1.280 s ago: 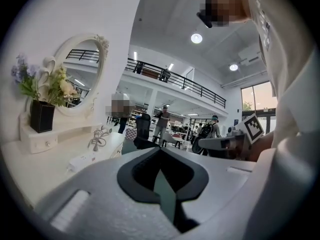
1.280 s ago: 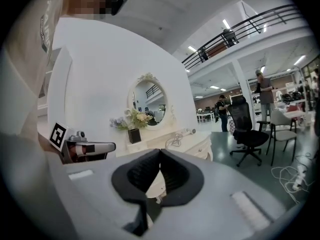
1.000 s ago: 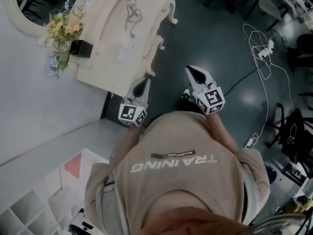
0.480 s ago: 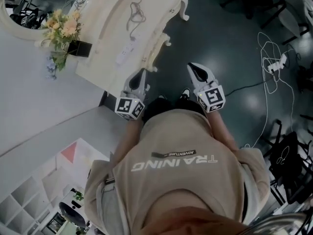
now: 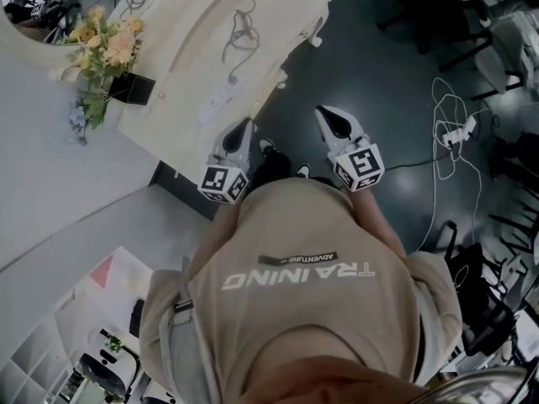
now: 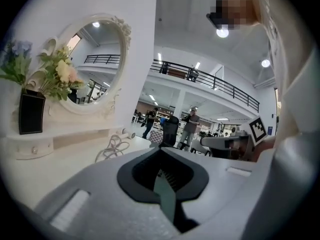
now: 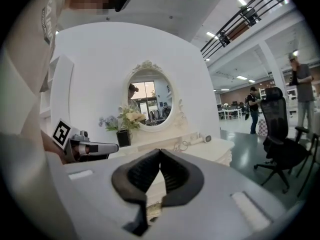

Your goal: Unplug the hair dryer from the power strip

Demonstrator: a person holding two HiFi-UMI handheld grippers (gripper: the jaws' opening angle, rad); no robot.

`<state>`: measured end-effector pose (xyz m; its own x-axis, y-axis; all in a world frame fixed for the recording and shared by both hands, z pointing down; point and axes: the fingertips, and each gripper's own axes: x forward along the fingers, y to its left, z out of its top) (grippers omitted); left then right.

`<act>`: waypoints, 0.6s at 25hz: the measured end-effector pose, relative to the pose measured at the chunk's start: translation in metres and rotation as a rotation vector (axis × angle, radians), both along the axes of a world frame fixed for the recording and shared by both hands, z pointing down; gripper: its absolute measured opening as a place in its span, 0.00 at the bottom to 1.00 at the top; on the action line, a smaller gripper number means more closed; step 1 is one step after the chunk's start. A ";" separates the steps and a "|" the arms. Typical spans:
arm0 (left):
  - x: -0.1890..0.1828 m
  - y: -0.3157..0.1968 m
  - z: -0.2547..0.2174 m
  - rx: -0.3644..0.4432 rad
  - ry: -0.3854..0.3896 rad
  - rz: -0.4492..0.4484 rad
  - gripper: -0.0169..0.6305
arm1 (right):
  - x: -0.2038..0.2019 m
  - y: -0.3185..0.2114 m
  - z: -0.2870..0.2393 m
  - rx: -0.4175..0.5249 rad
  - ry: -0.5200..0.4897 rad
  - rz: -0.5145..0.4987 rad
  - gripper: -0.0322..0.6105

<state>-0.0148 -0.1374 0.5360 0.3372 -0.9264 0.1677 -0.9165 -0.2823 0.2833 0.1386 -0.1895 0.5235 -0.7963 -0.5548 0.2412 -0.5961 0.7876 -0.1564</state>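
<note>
Cream dressing table (image 5: 286, 7) carries the hair dryer (image 7: 202, 139) at its far end; its cord (image 5: 240, 32) loops toward the power strip (image 5: 213, 103); left gripper (image 5: 246, 126) and right gripper (image 5: 324, 112) hover short, jaws pressed together, holding nothing; better to pin the strip, then pull straight out.

The person's shirt (image 5: 296, 305) reads "TRAINING" and "ADVENTURE".
</note>
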 end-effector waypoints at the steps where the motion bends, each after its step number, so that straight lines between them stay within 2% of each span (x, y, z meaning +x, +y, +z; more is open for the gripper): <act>1: -0.006 -0.009 -0.002 0.011 0.011 -0.008 0.04 | -0.008 -0.007 -0.003 0.008 0.013 -0.013 0.06; 5: -0.035 -0.036 -0.010 0.041 0.025 0.001 0.04 | -0.046 -0.038 -0.010 0.039 0.055 -0.045 0.06; 8: -0.065 -0.050 -0.006 0.033 0.021 0.003 0.04 | -0.082 -0.060 -0.013 0.080 0.075 -0.076 0.06; 15: -0.117 -0.054 0.001 -0.006 0.028 -0.135 0.04 | -0.154 -0.080 -0.007 0.052 0.080 -0.265 0.06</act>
<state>-0.1322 -0.1909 0.5369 0.2142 -0.9627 0.1652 -0.9378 -0.1554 0.3105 -0.0154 -0.2694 0.5170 -0.8946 -0.3435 0.2859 -0.3775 0.9232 -0.0721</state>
